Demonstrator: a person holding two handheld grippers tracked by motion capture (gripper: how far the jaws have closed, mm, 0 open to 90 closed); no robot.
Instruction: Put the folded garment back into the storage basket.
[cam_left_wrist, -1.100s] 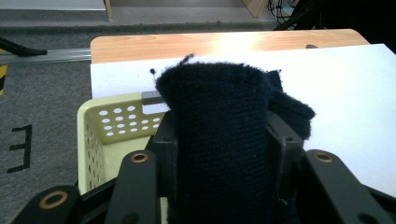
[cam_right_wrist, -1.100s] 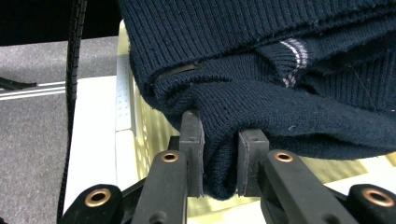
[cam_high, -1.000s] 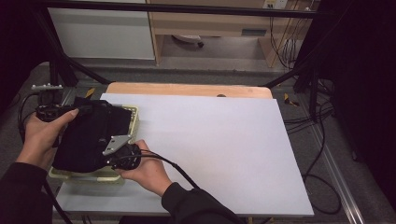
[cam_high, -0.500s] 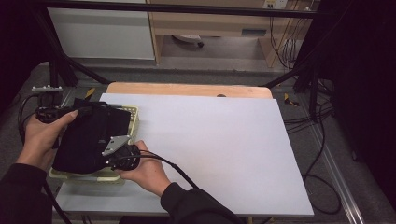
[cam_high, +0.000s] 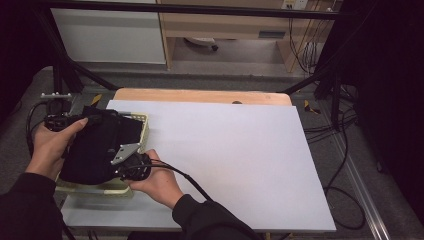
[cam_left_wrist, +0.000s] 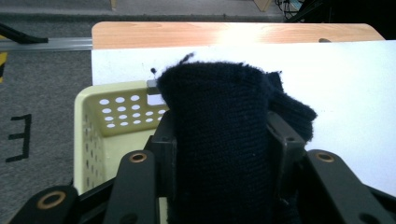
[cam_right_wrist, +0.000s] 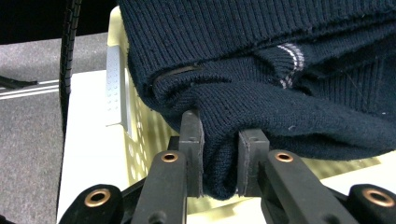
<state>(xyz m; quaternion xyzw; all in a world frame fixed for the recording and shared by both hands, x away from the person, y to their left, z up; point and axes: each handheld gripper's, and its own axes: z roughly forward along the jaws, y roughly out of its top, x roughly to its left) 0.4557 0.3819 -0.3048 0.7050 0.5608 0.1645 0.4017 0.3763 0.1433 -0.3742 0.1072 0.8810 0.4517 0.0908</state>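
While I look down from above, my dark knit sweater (cam_high: 100, 147) lies over the yellow basket (cam_high: 144, 125). Left gripper (cam_left_wrist: 222, 154) clamps a thick fold; right gripper (cam_right_wrist: 219, 158) pinches a hem. Lifting unevenly could drag the basket along.

Sweater (cam_high: 97, 147): dark navy ribbed knit, bunched, one pale stripe at a cuff. Lies heaped over the pale yellow perforated basket (cam_high: 144, 125) at the tabletop's near left, overhanging its rim.
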